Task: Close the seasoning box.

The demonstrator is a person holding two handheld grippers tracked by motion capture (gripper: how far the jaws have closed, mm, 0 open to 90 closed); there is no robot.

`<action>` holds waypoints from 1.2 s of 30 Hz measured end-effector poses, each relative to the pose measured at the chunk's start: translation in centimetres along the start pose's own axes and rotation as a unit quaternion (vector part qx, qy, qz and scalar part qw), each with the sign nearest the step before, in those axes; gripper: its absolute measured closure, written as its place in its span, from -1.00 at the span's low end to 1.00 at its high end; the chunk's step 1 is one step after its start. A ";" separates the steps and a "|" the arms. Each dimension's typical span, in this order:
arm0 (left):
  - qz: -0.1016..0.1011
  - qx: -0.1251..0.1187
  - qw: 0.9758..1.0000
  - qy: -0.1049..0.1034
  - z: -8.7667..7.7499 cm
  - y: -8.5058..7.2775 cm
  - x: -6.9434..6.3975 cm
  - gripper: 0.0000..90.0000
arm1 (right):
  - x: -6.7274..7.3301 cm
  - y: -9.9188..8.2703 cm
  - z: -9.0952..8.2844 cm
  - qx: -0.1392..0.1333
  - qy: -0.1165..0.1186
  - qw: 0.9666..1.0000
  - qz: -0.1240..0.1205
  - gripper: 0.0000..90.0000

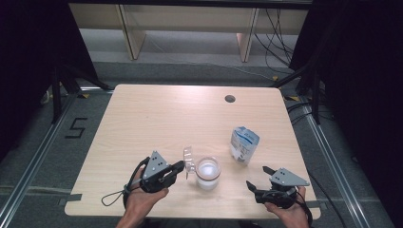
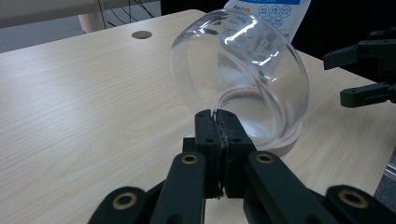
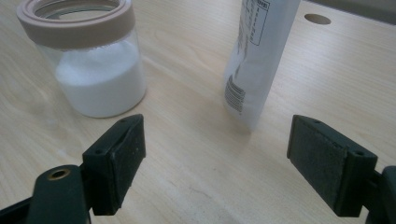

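Clear domed plastic lid [image 2: 243, 70] sits clenched at its edge in your left hand-held gripper [image 1: 179, 165], tilted just beside the pink-rimmed glass jar of white powder [image 1: 208, 173] on the table [image 1: 157, 118]. Your right hand-held gripper [image 1: 257, 178] is released, near the white pouch [image 1: 244, 144].

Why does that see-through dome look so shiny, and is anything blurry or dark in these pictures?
Left gripper view: the clear lid, pinched in the left gripper, catches white glare streaks and bends the print of the white bag behind it. Right gripper view: the near jaws look soft, while the jar is sharper. High view: the table is evenly lit, its surroundings nearly black.
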State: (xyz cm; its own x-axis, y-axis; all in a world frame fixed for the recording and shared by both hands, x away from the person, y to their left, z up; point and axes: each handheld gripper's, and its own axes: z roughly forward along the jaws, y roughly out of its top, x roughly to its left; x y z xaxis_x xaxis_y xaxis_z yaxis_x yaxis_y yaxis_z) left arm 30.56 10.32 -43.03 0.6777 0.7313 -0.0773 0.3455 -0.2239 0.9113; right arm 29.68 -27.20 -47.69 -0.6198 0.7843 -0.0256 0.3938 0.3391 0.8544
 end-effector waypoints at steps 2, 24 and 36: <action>0.001 -0.001 1.000 0.000 0.0 0.0 0.0 0.94 | 0.0 0.0 0.0 0.000 0.001 1.000 -0.002 -0.55; 0.008 0.000 1.000 -0.009 0.5 0.3 -0.6 0.93 | 0.2 0.1 -0.1 0.003 -0.005 1.000 0.002 -0.55; 0.014 0.008 1.000 -0.015 0.9 0.3 -1.2 0.93 | 0.1 0.1 0.0 0.001 -0.002 1.000 -0.003 -0.54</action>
State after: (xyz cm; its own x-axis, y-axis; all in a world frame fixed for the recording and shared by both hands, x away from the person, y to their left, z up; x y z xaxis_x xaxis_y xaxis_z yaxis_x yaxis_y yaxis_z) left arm 30.43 8.85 -43.05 0.7068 0.7046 -0.0636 0.3352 -0.2543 0.9072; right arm 29.64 -27.13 -47.62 -0.6200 0.7839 -0.0332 0.3913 0.3456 0.8529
